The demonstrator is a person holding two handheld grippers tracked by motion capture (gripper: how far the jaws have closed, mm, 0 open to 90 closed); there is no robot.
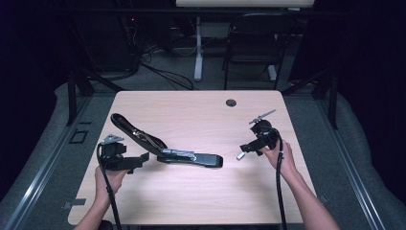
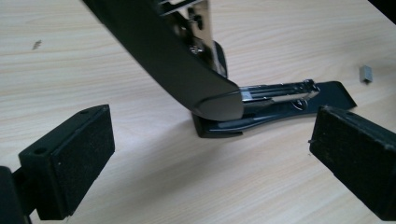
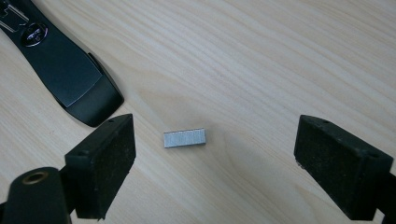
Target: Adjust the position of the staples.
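One stapler [image 1: 167, 148], swung open, lies left of the surface [image 1: 201, 191] middle; one staple strip [image 3: 184, 138] lies nearer the right edge. Left tool [image 2: 205, 154] and right tool [image 3: 215, 158] both stand apart, holding nothing; no readable writing

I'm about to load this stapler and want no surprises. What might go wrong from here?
The staple strip is thin and lies flat on the table; the right gripper, open around it, may slide it away or snap it rather than lift it. The stapler lies hinged open with its top arm raised; the open left gripper may nudge it so the arm drops shut or the base skids.
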